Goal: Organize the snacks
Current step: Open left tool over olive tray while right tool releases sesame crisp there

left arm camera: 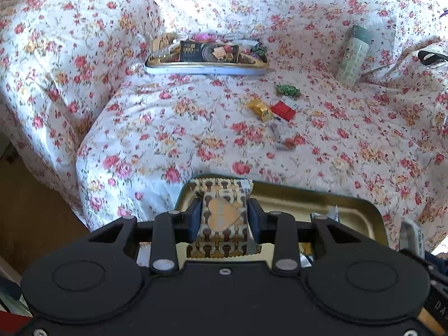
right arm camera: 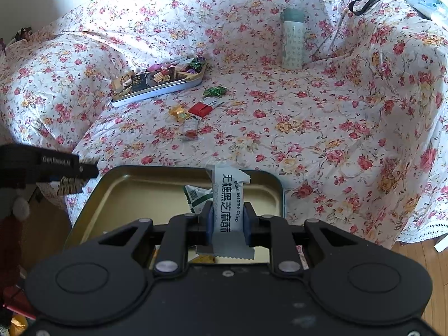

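Gold-lined tin [right arm camera: 134, 184] sits at the bed's near edge, so I hold both snacks over it: left gripper [left arm camera: 224, 218] around the heart-print packet [left arm camera: 224, 210], right gripper [right arm camera: 226, 221] clamping the sesame crisp [right arm camera: 224, 201].

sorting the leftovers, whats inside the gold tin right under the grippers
In the near gold tin, a green-and-white packet lies behind the grey sesame crisp bar held by the right gripper. A yellow wrapper peeks out below. The gripper bodies cover the tin's near part.
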Demonstrator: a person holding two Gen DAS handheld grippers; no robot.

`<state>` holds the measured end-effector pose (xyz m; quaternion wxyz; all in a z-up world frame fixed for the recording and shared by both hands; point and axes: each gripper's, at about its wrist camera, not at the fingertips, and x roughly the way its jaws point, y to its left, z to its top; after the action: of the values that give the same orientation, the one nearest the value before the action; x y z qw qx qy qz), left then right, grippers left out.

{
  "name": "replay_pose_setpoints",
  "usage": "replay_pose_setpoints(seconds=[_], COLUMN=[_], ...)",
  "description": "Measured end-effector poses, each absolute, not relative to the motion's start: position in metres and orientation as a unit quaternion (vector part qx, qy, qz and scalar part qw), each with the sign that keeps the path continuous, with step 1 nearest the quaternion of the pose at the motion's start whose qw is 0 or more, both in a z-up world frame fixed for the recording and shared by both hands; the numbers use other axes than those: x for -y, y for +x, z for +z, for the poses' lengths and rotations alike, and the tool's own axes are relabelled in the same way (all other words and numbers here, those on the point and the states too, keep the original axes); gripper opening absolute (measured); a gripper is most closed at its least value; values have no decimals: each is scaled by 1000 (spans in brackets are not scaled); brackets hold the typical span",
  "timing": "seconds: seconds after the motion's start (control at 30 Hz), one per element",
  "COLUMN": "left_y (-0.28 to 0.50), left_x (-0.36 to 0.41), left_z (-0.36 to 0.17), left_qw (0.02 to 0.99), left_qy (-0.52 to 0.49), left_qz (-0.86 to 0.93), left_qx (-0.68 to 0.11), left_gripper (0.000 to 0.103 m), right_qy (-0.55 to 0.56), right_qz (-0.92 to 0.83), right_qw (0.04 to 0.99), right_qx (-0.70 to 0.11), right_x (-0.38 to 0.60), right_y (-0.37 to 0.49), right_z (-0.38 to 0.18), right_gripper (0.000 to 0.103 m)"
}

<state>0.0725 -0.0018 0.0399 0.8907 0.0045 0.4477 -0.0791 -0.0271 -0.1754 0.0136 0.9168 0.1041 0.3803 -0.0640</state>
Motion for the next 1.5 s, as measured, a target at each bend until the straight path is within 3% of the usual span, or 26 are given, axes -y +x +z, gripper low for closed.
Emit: replay_pose_setpoints(seconds=[0.13, 1.07, 1.5], left_y=[73, 31, 28], left_x=[3, 9, 12], left_z=[40, 2, 0], left_qw=[890, 870, 869], left_qy=[-1, 49, 59], left_qz=[-82, -64, -65], left_qx=[-448, -486, -487], left_gripper=[57, 57, 57], right_qy=[104, 110, 107], right_qz=[-61, -55, -60], right_qw=[917, 920, 910], right_qx=[-381, -373, -397], right_x=[175, 174, 172], right_y=[-27, -24, -22], right_z=[13, 11, 6], right_gripper=[22, 24, 47])
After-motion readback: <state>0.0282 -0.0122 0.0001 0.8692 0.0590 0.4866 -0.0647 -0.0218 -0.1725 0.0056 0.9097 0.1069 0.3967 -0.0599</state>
